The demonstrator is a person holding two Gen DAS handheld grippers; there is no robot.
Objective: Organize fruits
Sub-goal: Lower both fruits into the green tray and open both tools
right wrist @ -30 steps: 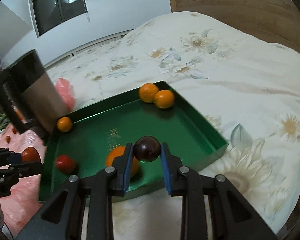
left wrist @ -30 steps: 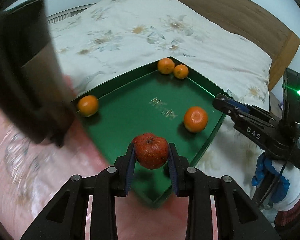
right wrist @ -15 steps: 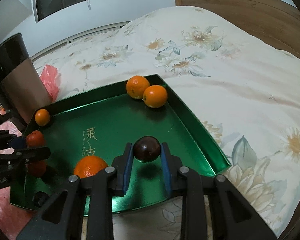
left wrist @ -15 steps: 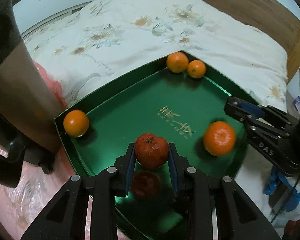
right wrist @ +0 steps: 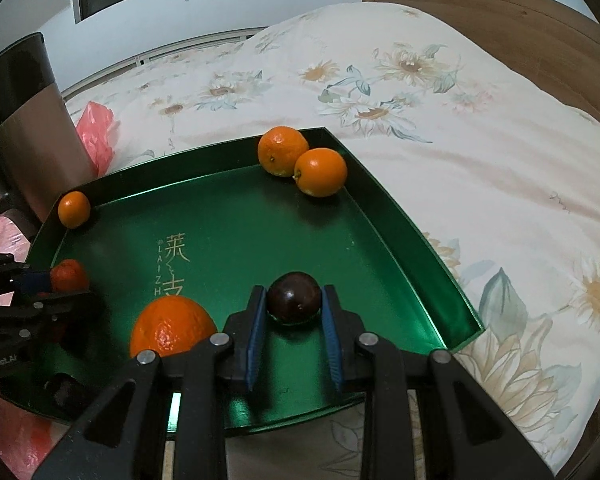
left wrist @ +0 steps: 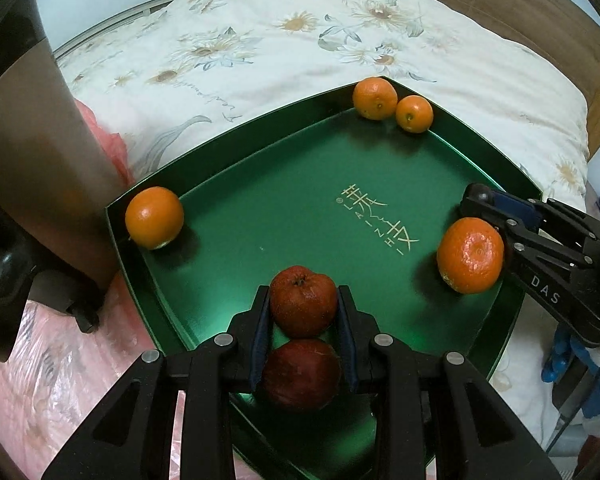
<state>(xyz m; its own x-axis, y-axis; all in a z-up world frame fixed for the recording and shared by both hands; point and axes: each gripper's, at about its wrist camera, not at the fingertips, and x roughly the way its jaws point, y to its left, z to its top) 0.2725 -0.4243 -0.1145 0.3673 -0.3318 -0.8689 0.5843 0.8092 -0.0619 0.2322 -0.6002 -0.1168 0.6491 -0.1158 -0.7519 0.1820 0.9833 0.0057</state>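
Left wrist view: the left gripper [left wrist: 303, 312] clamps a red fruit [left wrist: 303, 301] between its blue pads, low over the near corner of a green tray [left wrist: 236, 184] that sits on a flowered bedspread [left wrist: 300, 28]. Directly under the red fruit lies a darker red shape, most likely its reflection in the glossy tray floor, though the view is too distorted to be certain. A large orange [left wrist: 470, 255] rests near the tray's right edge, just beside the fingers of the right gripper [left wrist: 478, 200]. A small orange [left wrist: 154, 217] sits in the left corner; two oranges [left wrist: 375, 98] touch each other in the far corner. A dark bin [left wrist: 32, 152] stands at left, next to pink plastic [left wrist: 40, 364]. Right wrist view: the right gripper pinches a dark purple round fruit [right wrist: 294, 298], narrow jaws, low over the tray floor and near its front right wall; contact with the floor cannot be judged. Gold lettering [right wrist: 172, 264] marks the tray's centre.
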